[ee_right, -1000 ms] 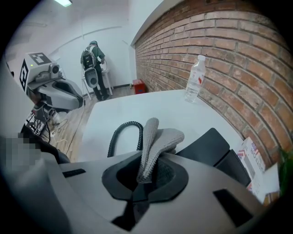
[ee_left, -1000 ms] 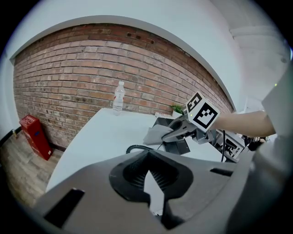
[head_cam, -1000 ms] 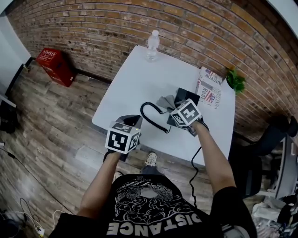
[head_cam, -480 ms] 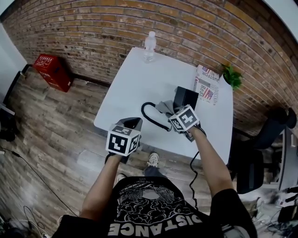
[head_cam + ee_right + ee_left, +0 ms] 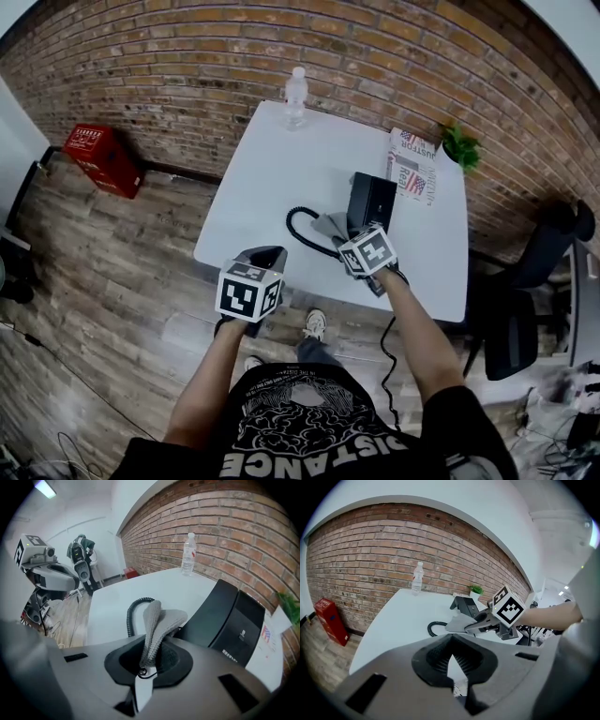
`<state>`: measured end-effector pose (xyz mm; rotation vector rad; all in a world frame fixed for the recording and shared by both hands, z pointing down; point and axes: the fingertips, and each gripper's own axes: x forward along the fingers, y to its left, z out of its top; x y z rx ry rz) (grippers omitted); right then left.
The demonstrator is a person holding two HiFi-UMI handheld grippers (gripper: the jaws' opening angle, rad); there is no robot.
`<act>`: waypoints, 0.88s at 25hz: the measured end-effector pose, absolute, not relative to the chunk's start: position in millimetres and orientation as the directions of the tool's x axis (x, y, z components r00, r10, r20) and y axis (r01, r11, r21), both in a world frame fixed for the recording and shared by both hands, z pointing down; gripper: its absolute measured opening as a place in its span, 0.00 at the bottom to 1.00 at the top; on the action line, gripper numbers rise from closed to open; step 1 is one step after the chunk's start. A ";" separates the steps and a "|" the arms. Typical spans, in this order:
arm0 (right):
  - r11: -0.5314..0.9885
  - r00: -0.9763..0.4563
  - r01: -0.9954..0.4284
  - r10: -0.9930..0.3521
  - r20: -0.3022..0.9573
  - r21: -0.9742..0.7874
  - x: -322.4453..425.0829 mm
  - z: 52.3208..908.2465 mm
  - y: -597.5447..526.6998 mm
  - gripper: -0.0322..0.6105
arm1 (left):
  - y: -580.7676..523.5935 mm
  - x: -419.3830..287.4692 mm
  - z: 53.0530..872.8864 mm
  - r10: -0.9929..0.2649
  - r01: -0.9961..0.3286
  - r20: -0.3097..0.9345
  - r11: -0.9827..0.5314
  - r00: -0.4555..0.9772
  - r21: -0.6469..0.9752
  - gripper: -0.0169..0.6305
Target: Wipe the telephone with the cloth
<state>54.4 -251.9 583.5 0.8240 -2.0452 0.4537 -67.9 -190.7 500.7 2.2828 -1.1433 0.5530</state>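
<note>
The black telephone (image 5: 373,200) stands on the white table (image 5: 272,169), and its coiled cord (image 5: 305,230) loops off to its left. My right gripper (image 5: 349,234) is shut on the grey cloth (image 5: 333,225), which sits just at the phone's near left corner. In the right gripper view the folded cloth (image 5: 157,618) sticks up out of the gripper (image 5: 152,653), with the telephone (image 5: 229,616) close on the right and the cord (image 5: 136,609) behind. My left gripper (image 5: 265,255) hangs off the table's near edge, shut on nothing (image 5: 451,644).
A water bottle (image 5: 295,94) stands at the table's far edge. A newspaper (image 5: 412,161) and a small green plant (image 5: 459,145) are at the far right corner. On the floor are a red crate (image 5: 94,155) by the brick wall and a black office chair (image 5: 525,281) at the right.
My right gripper, with the cloth, has drawn back a little toward the table's near edge. The left gripper has hardly moved.
</note>
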 end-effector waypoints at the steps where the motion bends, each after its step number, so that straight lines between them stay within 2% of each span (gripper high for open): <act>1: 0.707 -0.414 -0.707 -0.392 0.822 -0.019 53.3 583.4 -249.7 0.07 | -189.3 -68.8 500.4 -0.604 -0.817 0.565 -0.510 0.562 0.267 0.03; 12: 0.565 -0.490 -0.816 -0.566 0.662 -0.120 46.0 526.6 -208.7 0.07 | -170.7 -81.9 493.3 -0.603 -0.808 0.562 -0.543 0.566 0.231 0.03; 22: 0.470 -0.452 -0.876 -0.728 0.516 -0.103 65.6 459.1 -154.9 0.07 | -159.5 -77.2 464.3 -0.645 -0.792 0.498 -0.589 0.580 0.162 0.04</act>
